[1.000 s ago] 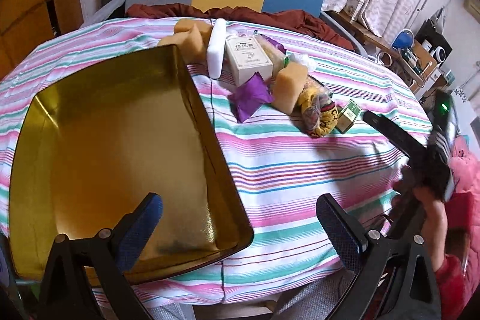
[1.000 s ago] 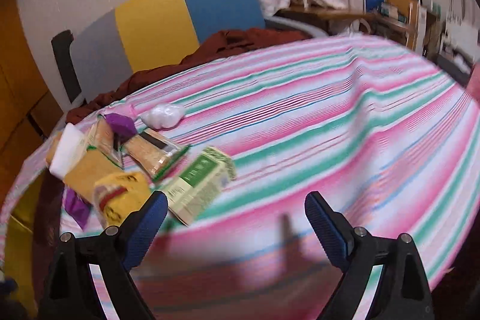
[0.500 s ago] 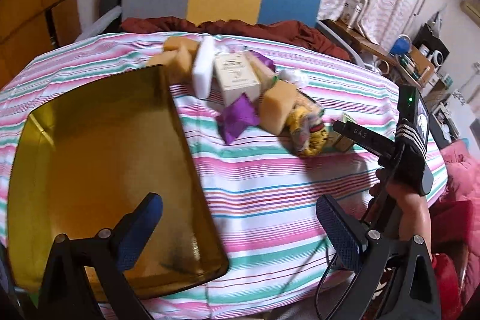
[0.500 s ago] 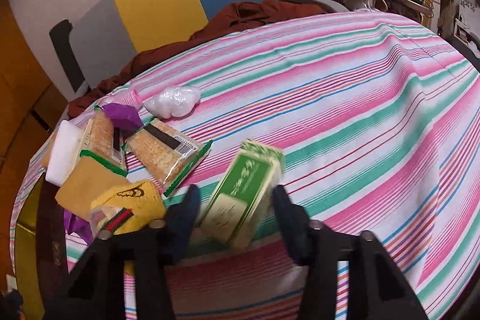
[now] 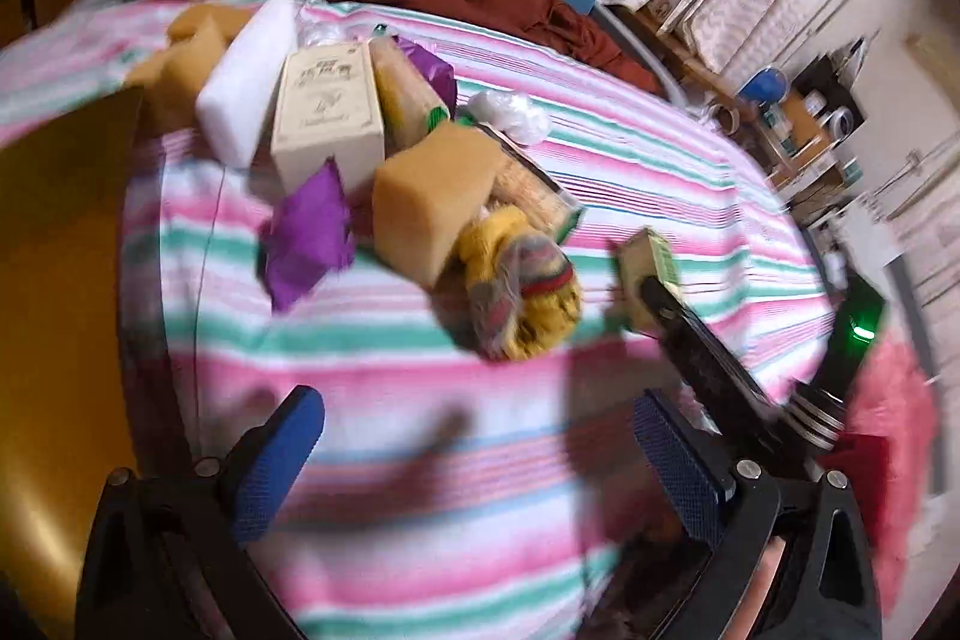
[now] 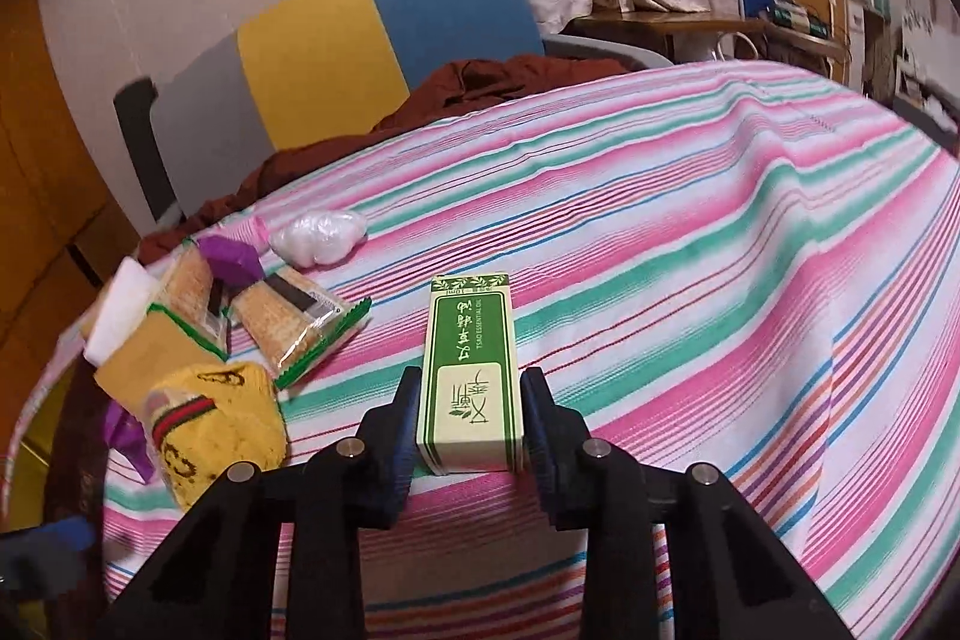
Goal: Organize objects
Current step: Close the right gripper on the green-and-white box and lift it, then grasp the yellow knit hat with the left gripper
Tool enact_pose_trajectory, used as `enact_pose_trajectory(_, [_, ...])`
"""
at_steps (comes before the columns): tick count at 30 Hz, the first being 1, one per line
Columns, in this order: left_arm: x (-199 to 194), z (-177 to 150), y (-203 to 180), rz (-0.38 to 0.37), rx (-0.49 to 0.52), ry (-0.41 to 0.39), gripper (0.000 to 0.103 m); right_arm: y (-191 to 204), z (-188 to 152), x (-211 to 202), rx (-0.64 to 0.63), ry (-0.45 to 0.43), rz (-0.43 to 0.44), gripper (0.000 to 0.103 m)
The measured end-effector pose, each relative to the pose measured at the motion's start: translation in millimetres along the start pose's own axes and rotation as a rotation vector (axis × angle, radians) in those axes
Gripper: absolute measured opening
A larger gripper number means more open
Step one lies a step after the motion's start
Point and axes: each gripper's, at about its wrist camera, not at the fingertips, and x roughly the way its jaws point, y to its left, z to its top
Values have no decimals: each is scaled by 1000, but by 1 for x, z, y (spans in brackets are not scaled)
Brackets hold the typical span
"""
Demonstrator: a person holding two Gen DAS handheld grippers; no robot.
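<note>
Essential-oil box (image 6: 470,381), green and cream, sits clamped at its near end in your right gripper (image 6: 470,421) above the striped tablecloth (image 6: 690,280); likely light, crushable cardboard, so squeeze gently. Your left gripper (image 5: 480,451) gapes empty.

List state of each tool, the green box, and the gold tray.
Right tool: shut on the box.
Green-and-cream cardboard box: clamped between the pads, whether it is off the striped cloth is unclear.
Left tool: open, holding nothing, over the cloth.
Gold metal tray: open, visible part holds nothing.
</note>
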Motion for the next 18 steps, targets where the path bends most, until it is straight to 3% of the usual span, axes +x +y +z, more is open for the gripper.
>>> enact_pose_trajectory(5, [25, 15, -19, -14, 8, 31, 103, -4, -3, -1, 26, -17, 14, 33])
enact_pose_trajectory(10, [43, 22, -30, 49, 26, -13, 102, -10, -5, -1, 60, -23, 22, 34])
enact_pose_trajectory(12, [49, 25, -26, 44, 3, -18, 96, -10, -6, 1, 62, -15, 14, 33])
enact_pose_trajectory(14, [55, 25, -18, 2, -38, -12, 84, -10, -7, 0, 62, -18, 12, 33])
enact_pose_trajectory(15, [57, 25, -13, -14, -57, -18, 84, -10, -7, 1, 60, -18, 11, 33])
enact_pose_trajectory(16, [56, 25, -13, -21, -52, -37, 82, -10, -7, 1, 59, -19, 9, 33])
enact_pose_trajectory(18, [56, 24, -14, 4, -9, -45, 69, -10, -8, 0, 57, -22, 7, 33])
